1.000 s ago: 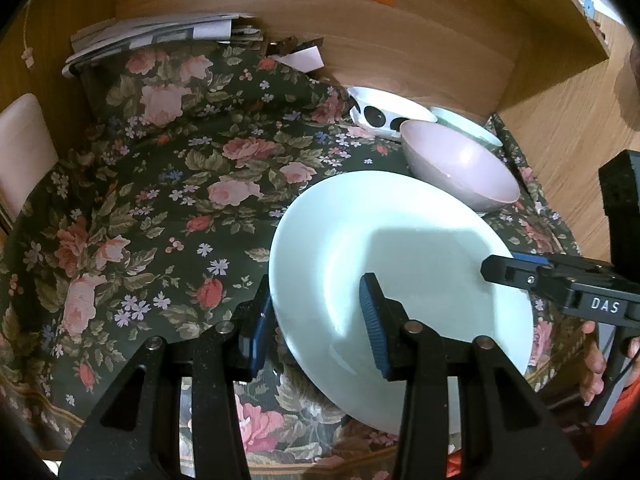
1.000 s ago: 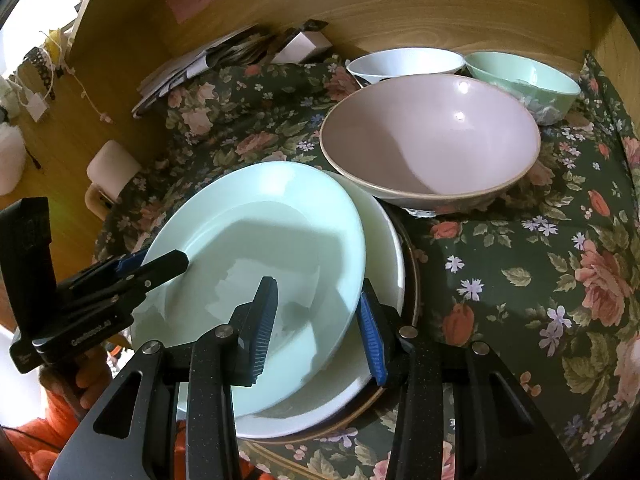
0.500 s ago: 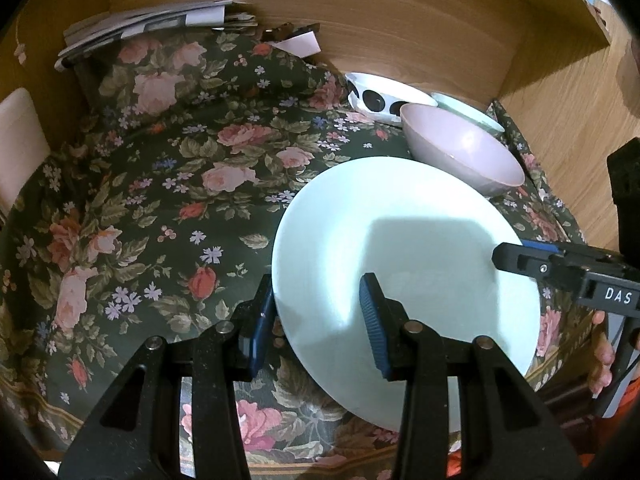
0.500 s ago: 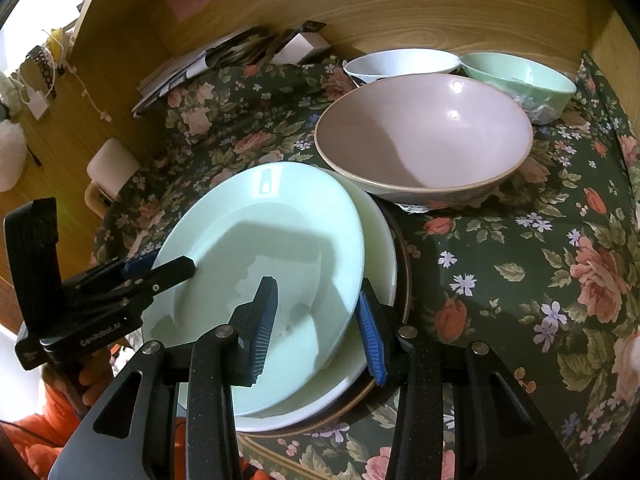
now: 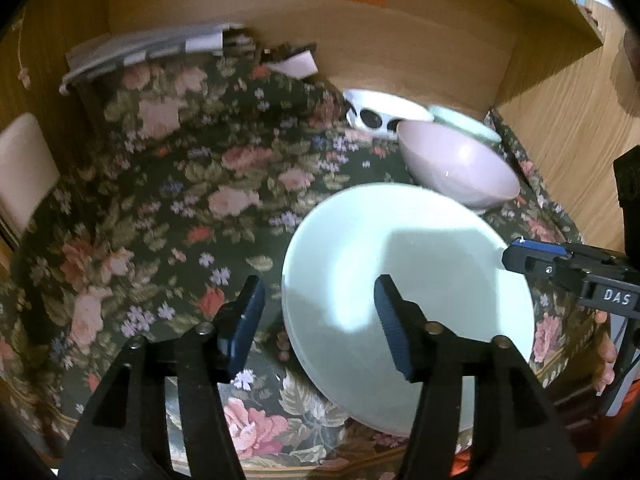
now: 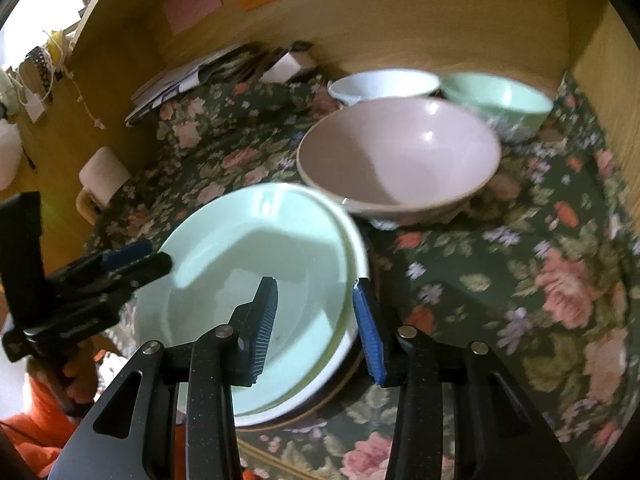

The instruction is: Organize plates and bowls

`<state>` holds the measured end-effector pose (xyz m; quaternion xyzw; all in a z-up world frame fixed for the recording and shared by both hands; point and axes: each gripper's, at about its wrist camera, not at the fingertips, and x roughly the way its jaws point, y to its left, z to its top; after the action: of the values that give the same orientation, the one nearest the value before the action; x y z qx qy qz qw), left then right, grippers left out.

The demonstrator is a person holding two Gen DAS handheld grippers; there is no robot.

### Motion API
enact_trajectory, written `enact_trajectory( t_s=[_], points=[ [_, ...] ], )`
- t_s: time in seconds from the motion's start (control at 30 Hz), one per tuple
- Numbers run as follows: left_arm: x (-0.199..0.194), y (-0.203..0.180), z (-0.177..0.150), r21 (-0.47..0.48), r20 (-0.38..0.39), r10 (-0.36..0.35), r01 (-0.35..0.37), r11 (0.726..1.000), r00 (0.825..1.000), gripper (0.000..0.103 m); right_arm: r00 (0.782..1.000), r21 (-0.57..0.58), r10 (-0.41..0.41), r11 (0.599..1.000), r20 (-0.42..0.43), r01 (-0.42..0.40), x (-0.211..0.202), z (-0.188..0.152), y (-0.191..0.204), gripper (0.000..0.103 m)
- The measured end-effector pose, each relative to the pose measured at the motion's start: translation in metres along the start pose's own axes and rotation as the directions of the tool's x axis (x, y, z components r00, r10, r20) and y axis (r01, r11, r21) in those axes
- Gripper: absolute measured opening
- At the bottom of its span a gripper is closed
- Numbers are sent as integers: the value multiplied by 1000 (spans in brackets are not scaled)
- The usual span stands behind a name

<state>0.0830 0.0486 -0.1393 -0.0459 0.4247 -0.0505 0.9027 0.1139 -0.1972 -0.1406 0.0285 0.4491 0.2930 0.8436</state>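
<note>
The left gripper (image 5: 318,320) has just been opening its jaws, and they are now standing apart on either side of the near-left rim of the pale green plate (image 5: 408,280), with neither pad pressing on it. That plate is lying on top of a stack at the near edge of the floral tablecloth (image 5: 168,208) (a white plate (image 6: 356,280) and a dark rim are peeking out beneath it in the right wrist view). The right gripper (image 6: 316,324) is straddling the stack's right rim with a narrow gap; whether its pads are actually pinching the plates I cannot tell. Just beyond the stack a pink bowl (image 6: 400,160) is sitting, its rim very close to the plates. Farther back, near the wooden wall, a white bowl (image 6: 384,84) and a green bowl (image 6: 500,100) are standing side by side.
</note>
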Motion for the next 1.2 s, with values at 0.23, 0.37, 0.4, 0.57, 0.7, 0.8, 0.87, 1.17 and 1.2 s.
enact_trajectory(
  t_s=[0.23, 0.37, 0.4, 0.57, 0.7, 0.8, 0.87, 1.17, 1.2],
  points=[
    [-14, -7, 25, 31, 68, 11, -13, 999, 998, 65, 995, 2, -31, 1000, 90, 31, -19, 20, -9, 42],
    [-16, -15, 41, 46, 97, 4, -9, 999, 995, 72, 987, 8, -61, 998, 152, 60, -30, 32, -15, 50],
    [-15, -18, 46, 51, 102, 2, -7, 999, 995, 73, 985, 10, -64, 998, 160, 63, -32, 35, -16, 50],
    [-6, -31, 72, 75, 116, -6, -3, 997, 993, 82, 969, 35, -113, 994, 218, 108, -41, 50, -32, 60],
    [5, -41, 89, 96, 125, -23, 11, 995, 992, 82, 960, 46, -154, 988, 234, 147, -41, 58, -44, 60],
    [19, -49, 100, 107, 107, -30, 19, 994, 994, 82, 960, 69, -165, 986, 228, 153, -38, 62, -57, 60],
    [29, -54, 105, 111, 89, -34, 24, 994, 995, 82, 959, 82, -176, 983, 221, 162, -33, 65, -65, 60],
    [86, -68, 118, 120, -25, -44, 47, 992, 999, 82, 967, 108, -206, 976, 149, 191, 0, 68, -89, 60],
    [90, -69, 118, 121, -32, -45, 48, 991, 999, 81, 968, 111, -206, 975, 141, 191, 4, 67, -90, 60]
  ],
)
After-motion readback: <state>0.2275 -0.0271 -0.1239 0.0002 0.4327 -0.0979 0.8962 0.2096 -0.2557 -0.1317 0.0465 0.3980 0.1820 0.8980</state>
